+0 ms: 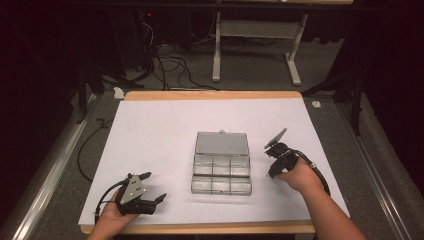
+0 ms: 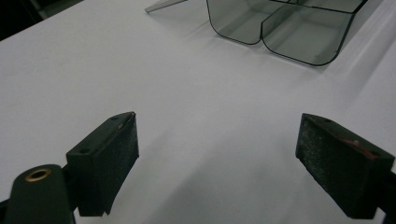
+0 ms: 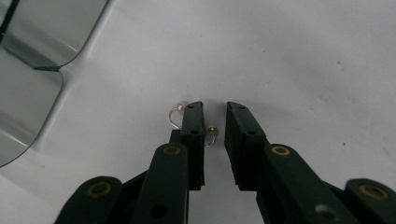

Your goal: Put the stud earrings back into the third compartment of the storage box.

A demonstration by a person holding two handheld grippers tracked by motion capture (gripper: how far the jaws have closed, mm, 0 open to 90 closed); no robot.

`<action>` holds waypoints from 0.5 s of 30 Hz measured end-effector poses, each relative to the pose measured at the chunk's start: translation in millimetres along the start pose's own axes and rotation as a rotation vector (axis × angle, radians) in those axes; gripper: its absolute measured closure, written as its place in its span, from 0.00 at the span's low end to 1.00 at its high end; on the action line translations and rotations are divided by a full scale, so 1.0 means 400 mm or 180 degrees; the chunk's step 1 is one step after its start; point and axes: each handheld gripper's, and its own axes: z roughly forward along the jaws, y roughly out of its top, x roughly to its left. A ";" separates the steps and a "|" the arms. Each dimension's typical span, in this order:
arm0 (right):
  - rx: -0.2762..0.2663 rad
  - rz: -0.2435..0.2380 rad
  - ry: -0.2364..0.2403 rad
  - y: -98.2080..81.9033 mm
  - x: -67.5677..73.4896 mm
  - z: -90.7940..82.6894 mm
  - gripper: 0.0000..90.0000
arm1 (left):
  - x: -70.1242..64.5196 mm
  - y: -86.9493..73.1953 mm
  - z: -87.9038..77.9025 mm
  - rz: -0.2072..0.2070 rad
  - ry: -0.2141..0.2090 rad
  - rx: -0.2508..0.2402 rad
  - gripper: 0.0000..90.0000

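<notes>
Earrings (image 3: 211, 130) unmarked, between right gripper's (image 3: 215, 109) narrowed jaws.

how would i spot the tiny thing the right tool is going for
On the white table, look just right of the clear compartment box, under the right tool. There lie two small gold earrings of thin curved wire with bead ends, the only metal bits on the bare sheet.

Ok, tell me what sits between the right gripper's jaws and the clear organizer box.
Only bare white table in the right gripper view. The right gripper is over two small earrings, with the organizer box off to their left.
</notes>
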 end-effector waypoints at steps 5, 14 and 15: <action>0.0022 -0.0040 -0.0064 0.002 0.004 0.004 0.91 | 0.002 0.001 0.002 -0.0014 -0.0011 0.0022 0.15; 0.0009 -0.0039 -0.0041 0.001 0.004 0.001 0.96 | 0.000 0.000 0.000 0.0003 -0.0001 0.0002 0.15; 0.0009 -0.0039 -0.0041 0.001 0.004 0.001 0.96 | 0.001 0.000 0.000 0.0001 -0.0003 0.0001 0.15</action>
